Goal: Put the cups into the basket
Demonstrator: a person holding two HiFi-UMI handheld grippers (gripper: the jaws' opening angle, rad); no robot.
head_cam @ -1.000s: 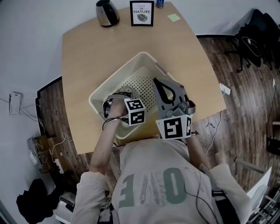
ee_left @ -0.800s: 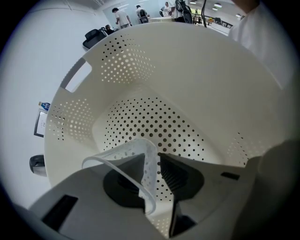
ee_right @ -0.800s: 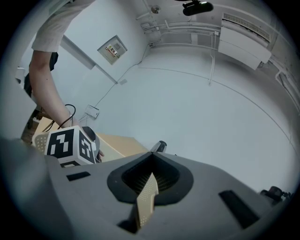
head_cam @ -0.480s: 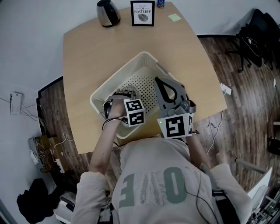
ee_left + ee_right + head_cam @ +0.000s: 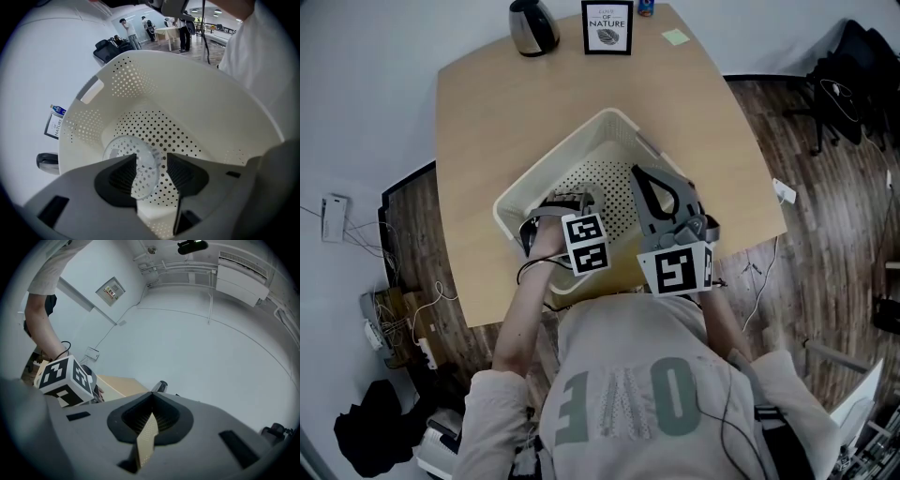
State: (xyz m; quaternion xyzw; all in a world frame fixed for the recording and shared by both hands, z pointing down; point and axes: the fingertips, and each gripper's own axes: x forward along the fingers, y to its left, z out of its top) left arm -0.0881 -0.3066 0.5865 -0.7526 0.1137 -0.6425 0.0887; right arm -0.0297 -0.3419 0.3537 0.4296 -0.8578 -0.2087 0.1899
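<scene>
Head view steeply down over basket (image 5: 553, 161), left gripper view close inside it, right gripper view level toward wall (image 5: 197, 348)

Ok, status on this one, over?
Left gripper just opened, clear cup between its jaws, down in basket. Right gripper shut on basket wall. Nothing blocking.

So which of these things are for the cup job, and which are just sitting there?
For the job: clear cup in the basket; left tongs, just opened with the cup between them; right tongs gripping the basket wall.
Just sitting there: kettle, framed picture, sticky note, blue bottle.
</scene>
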